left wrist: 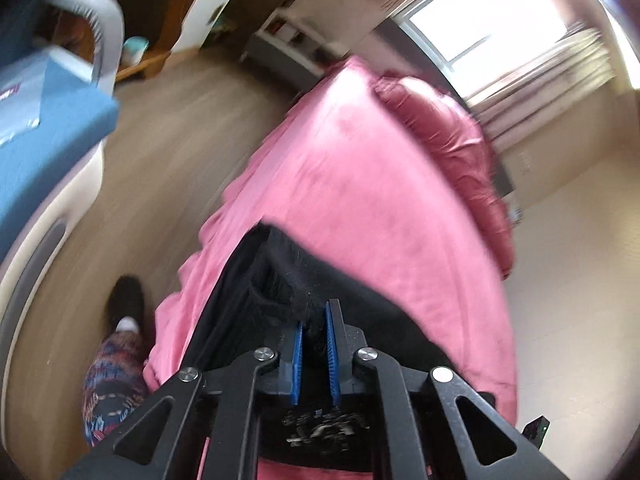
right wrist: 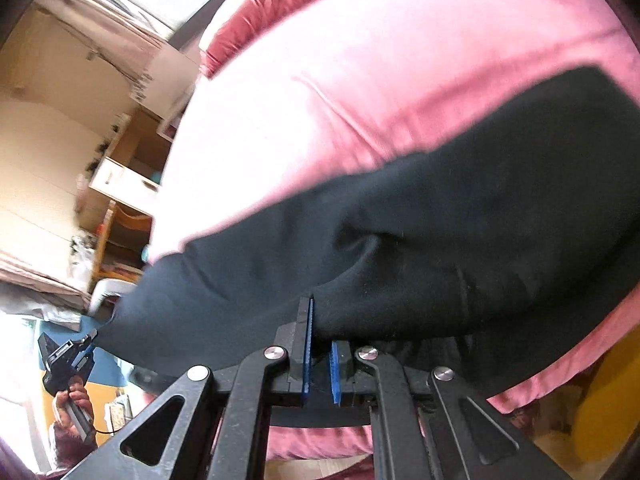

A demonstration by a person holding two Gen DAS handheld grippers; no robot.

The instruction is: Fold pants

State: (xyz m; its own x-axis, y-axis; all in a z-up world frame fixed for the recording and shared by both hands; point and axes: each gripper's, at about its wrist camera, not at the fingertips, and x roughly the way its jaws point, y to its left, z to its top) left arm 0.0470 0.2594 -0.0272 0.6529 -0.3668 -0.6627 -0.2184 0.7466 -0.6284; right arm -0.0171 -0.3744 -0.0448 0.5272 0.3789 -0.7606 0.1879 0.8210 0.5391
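Note:
Black pants (right wrist: pixel 420 240) lie across a bed with a pink cover (right wrist: pixel 360 92). In the right wrist view my right gripper (right wrist: pixel 322 328) is shut on the near edge of the pants, which drape over its blue pads (right wrist: pixel 307 344). In the left wrist view my left gripper (left wrist: pixel 315 320) is shut on a bunched end of the pants (left wrist: pixel 288 272) above the pink cover (left wrist: pixel 352 160). The left gripper also shows at the far left of the right wrist view (right wrist: pixel 90 338), holding the other end of the lifted pants.
A pink pillow (left wrist: pixel 448 132) lies at the bed's head under a window (left wrist: pixel 480 12). Wooden floor (left wrist: pixel 160 168) runs left of the bed, with my foot (left wrist: pixel 126 304), a blue-topped piece of furniture (left wrist: pixel 44 128) and shelves (left wrist: pixel 288 32). A wall is on the right.

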